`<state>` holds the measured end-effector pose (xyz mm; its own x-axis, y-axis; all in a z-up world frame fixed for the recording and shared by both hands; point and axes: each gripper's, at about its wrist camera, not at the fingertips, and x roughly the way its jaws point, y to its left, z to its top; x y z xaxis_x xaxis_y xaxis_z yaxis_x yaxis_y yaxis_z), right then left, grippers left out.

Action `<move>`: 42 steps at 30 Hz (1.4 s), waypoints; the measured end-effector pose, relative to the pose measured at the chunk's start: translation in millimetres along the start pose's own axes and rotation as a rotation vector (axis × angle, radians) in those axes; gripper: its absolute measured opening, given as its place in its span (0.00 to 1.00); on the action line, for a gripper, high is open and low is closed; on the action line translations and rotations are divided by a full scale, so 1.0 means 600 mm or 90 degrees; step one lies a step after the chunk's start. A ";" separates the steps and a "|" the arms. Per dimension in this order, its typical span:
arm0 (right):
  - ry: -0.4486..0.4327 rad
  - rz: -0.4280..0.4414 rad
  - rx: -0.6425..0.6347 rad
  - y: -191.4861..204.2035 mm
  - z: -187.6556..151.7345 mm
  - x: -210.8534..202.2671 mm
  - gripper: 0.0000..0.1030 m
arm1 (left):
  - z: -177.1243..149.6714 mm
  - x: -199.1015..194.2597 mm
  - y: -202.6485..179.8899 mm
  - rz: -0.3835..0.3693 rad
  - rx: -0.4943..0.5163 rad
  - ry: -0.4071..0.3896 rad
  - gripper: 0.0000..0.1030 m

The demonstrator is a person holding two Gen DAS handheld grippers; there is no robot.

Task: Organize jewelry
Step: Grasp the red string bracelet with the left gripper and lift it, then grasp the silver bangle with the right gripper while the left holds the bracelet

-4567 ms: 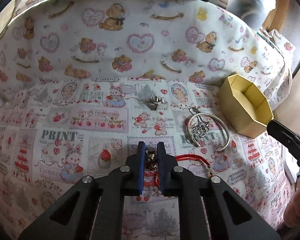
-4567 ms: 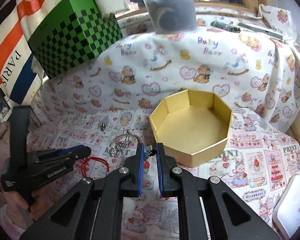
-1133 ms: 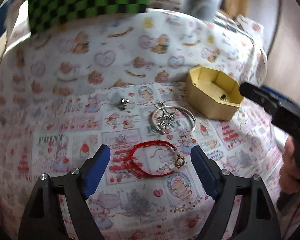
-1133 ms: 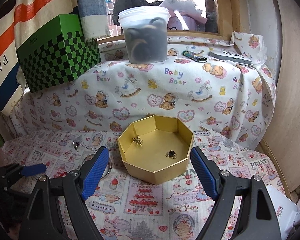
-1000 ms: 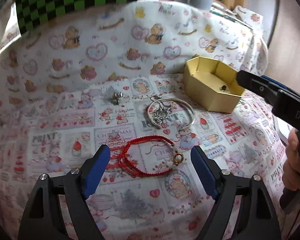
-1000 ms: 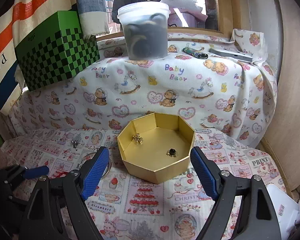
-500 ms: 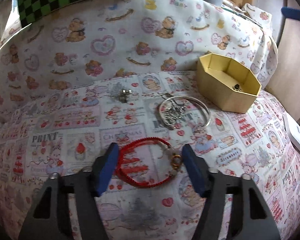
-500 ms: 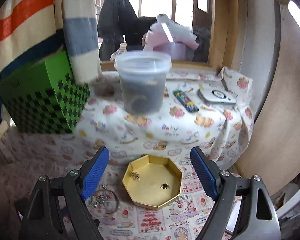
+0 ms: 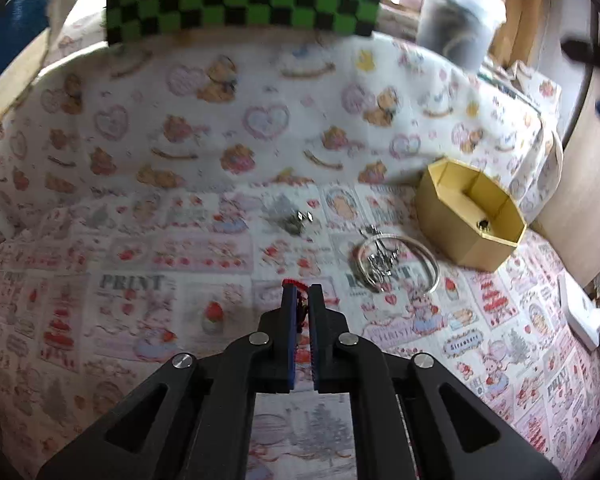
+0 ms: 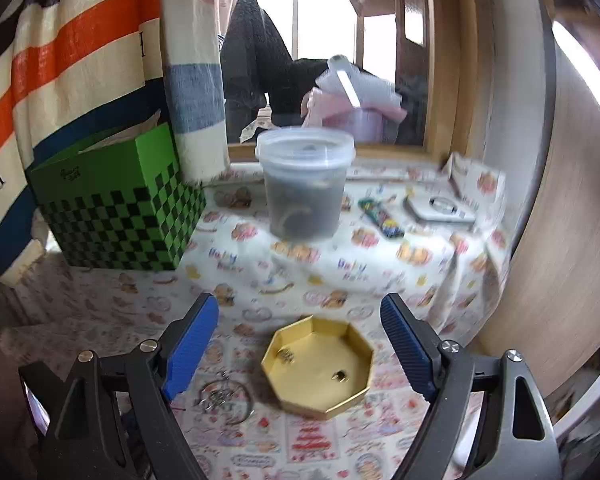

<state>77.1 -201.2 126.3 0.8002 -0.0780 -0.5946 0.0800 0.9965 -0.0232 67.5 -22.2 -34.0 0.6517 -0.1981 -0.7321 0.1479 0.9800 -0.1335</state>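
Between left gripper [image 9: 302, 294] jaws: red bracelet [image 9: 291, 282], apparently pinched | right gripper [image 10: 298, 320] wide, empty; box [image 10: 352, 398]

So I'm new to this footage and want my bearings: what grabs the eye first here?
Probably the green checkered box on the raised ledge at the back, beside a lidded plastic tub. Lower down, the gold octagonal box sits open on the printed cloth with two small pieces inside, a silver bangle lying beside it. In the foreground the left gripper has just closed on the red cord bracelet.
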 end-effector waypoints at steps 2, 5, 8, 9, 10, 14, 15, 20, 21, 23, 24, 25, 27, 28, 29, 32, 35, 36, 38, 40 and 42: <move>0.008 0.005 0.006 -0.005 -0.017 0.008 0.82 | 0.006 -0.012 0.011 -0.006 -0.010 -0.010 0.04; 0.024 0.019 -0.009 -0.004 -0.041 0.023 0.82 | 0.016 -0.034 0.025 -0.024 -0.026 -0.032 0.04; 0.055 0.053 -0.017 0.005 -0.056 0.040 0.82 | 0.023 -0.048 0.032 -0.042 -0.039 -0.044 0.04; 0.069 0.065 -0.019 0.008 -0.060 0.046 0.82 | 0.024 -0.052 0.035 -0.044 -0.044 -0.047 0.04; 0.098 0.089 -0.021 0.016 -0.065 0.058 0.82 | 0.025 -0.055 0.039 -0.044 -0.048 -0.051 0.04; 0.189 0.123 -0.033 0.057 -0.093 0.106 0.82 | 0.029 -0.058 0.063 -0.017 -0.071 -0.060 0.04; 0.202 0.111 -0.046 0.070 -0.101 0.116 0.82 | 0.030 -0.058 0.070 -0.008 -0.077 -0.063 0.04; 0.273 0.095 -0.036 0.093 -0.136 0.165 0.82 | 0.034 -0.042 0.104 0.033 -0.106 -0.058 0.04; 0.287 0.103 -0.019 0.093 -0.141 0.174 0.82 | 0.034 -0.039 0.107 0.041 -0.107 -0.056 0.04; 0.298 0.090 -0.010 0.094 -0.145 0.191 0.82 | 0.033 -0.035 0.113 0.053 -0.110 -0.054 0.04; 0.298 0.082 -0.012 0.096 -0.146 0.196 0.82 | 0.033 -0.033 0.115 0.056 -0.112 -0.053 0.04; 0.299 0.076 -0.013 0.098 -0.148 0.201 0.82 | 0.033 -0.032 0.118 0.058 -0.114 -0.052 0.04; 0.307 0.064 -0.011 0.101 -0.151 0.214 0.82 | 0.033 -0.030 0.121 0.062 -0.119 -0.052 0.05; 0.316 0.066 -0.009 0.104 -0.154 0.222 0.82 | 0.034 -0.031 0.123 0.063 -0.123 -0.053 0.05; 0.324 0.069 -0.009 0.109 -0.157 0.228 0.82 | 0.034 -0.032 0.125 0.062 -0.126 -0.054 0.05; 0.333 0.052 -0.023 0.122 -0.168 0.245 0.82 | 0.036 -0.036 0.129 0.059 -0.131 -0.058 0.05; 0.322 0.023 -0.047 0.135 -0.172 0.256 0.82 | 0.037 -0.040 0.129 0.058 -0.133 -0.062 0.05; 0.318 0.017 -0.050 0.136 -0.173 0.259 0.82 | 0.037 -0.041 0.128 0.057 -0.132 -0.063 0.05; 0.314 0.017 -0.044 0.138 -0.177 0.261 0.80 | 0.037 -0.040 0.125 0.059 -0.127 -0.061 0.05; 0.307 0.016 -0.054 0.142 -0.173 0.262 0.67 | 0.037 -0.038 0.119 0.065 -0.117 -0.060 0.05; 0.313 0.021 -0.064 0.146 -0.173 0.261 0.66 | 0.039 -0.038 0.113 0.068 -0.108 -0.060 0.05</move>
<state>147.8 -123.2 -51.9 0.4249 -0.0473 -0.9040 -0.0182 0.9980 -0.0608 80.0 48.3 -11.1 0.7246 -0.0868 -0.6837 -0.0472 0.9834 -0.1749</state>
